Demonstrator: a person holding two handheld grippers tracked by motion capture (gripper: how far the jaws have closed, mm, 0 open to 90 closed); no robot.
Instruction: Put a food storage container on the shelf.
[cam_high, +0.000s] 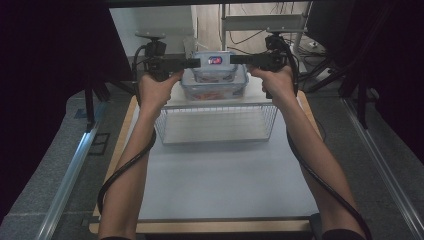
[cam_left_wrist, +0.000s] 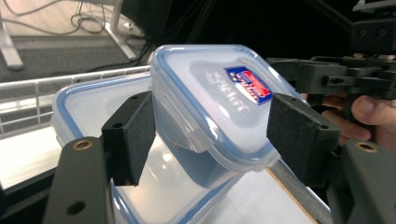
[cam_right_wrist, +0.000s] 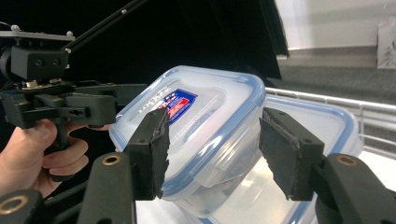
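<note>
The table (cam_high: 220, 180) stretches out in front of me, pale and bare over its near half. At its far end stands a white wire basket (cam_high: 216, 122), and behind its back rim rests a large clear container (cam_high: 214, 90) with a blue-edged lid.

On top of that large container sits a small container (cam_high: 215, 65), also clear with a blue seal and a red-and-blue label on its lid. In the left gripper view the small container (cam_left_wrist: 219, 100) sits tilted, one corner raised, and its base appears to rest on the lid of the large container (cam_left_wrist: 88, 105). The right gripper view shows the same pair from the other side: the small container (cam_right_wrist: 196, 121) in front, the large container (cam_right_wrist: 327, 126) behind and below it, and the wire basket rail (cam_right_wrist: 327, 100) running beyond.

I hold my left tool (cam_high: 192, 63) at the small container's left side and my right tool (cam_high: 237, 59) at its right side, both level and pointing inward toward each other. My left tool (cam_left_wrist: 210, 133) has its jaws spread apart around the near corner of the small container; the left pad lies close against the wall, the right pad just off the lid edge. My right tool (cam_right_wrist: 212, 144) likewise stands apart, its pads flanking the opposite corner without clamping it.
</note>
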